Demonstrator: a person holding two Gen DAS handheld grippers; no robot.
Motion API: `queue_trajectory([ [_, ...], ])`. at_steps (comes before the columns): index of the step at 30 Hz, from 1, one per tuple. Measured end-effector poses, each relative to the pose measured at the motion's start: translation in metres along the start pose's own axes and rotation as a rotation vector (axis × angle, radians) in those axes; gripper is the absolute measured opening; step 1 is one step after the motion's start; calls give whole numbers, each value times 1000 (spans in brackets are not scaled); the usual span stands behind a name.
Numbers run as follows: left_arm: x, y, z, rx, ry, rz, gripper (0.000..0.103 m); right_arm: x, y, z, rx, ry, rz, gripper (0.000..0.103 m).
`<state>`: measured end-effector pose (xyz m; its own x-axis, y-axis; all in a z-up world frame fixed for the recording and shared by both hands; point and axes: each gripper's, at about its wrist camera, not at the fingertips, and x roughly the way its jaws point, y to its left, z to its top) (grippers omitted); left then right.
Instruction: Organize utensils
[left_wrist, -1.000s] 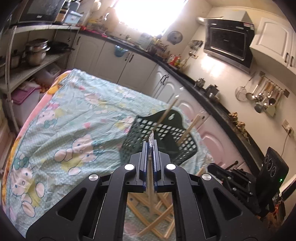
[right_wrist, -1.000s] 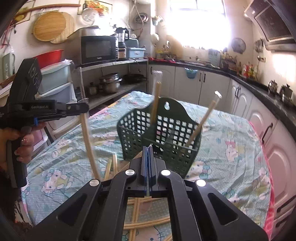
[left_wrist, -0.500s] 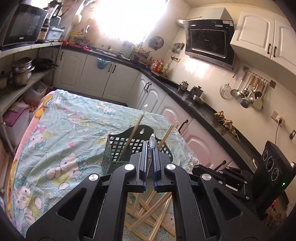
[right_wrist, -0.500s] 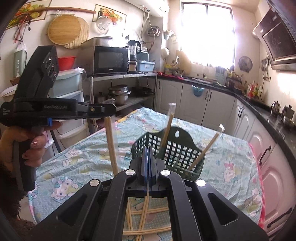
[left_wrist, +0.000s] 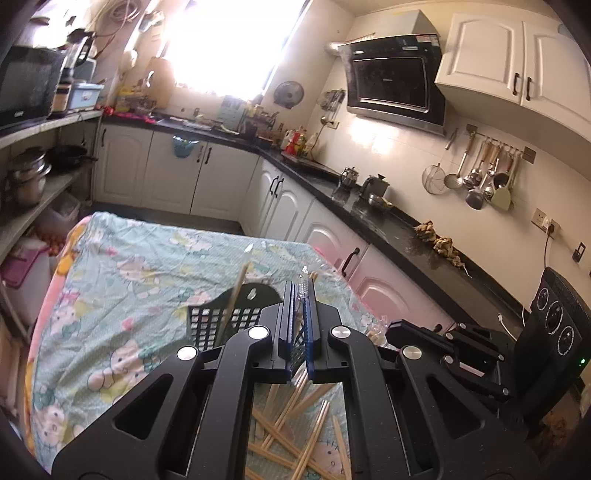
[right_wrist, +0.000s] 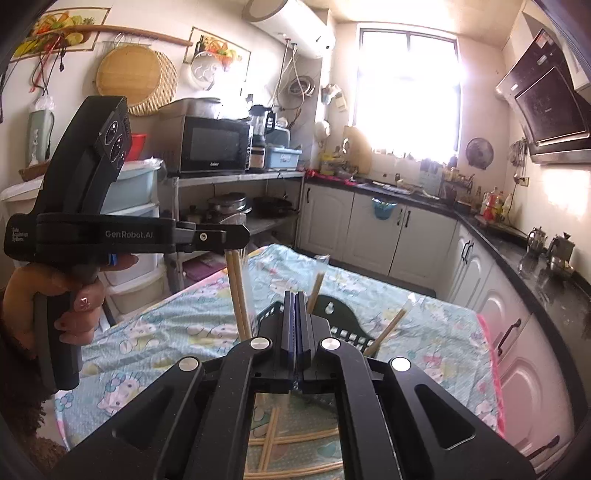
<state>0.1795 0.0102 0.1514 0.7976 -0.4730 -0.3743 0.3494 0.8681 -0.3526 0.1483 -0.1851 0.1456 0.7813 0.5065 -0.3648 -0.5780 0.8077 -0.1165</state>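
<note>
A wrapped pair of chopsticks (right_wrist: 240, 291) was held upright, clamped in the left hand-held gripper (left_wrist: 300, 295), above the desk (right_wrist: 424, 332). Just beyond stood the dark slotted basket (right_wrist: 340, 314), two wrapped pairs leaning in it. Loose chopsticks (left_wrist: 295, 417) were scattered on the cartoon-print cloth (left_wrist: 110, 295) below. The right hand-held gripper (right_wrist: 296, 306) was seen fully closed, nothing between its pads.

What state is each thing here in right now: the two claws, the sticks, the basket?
Left claw: shut on wrapped chopsticks, which hang down from it.
Right claw: shut; whether it holds anything I cannot tell.
Green basket: upright on the tablecloth, with two wrapped chopstick pairs leaning inside.
Loose chopsticks: scattered flat and crossed on the cloth.
</note>
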Motion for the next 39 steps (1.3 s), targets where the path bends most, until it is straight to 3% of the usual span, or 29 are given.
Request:
queue_trajectory([
  [21,10,-45,70,109,-105,-19,2,-17,-52,58,30,-146,-90,1],
  [39,43,-29,90,113,-94,59,2,10,-86,89,75,-174,-122,1],
])
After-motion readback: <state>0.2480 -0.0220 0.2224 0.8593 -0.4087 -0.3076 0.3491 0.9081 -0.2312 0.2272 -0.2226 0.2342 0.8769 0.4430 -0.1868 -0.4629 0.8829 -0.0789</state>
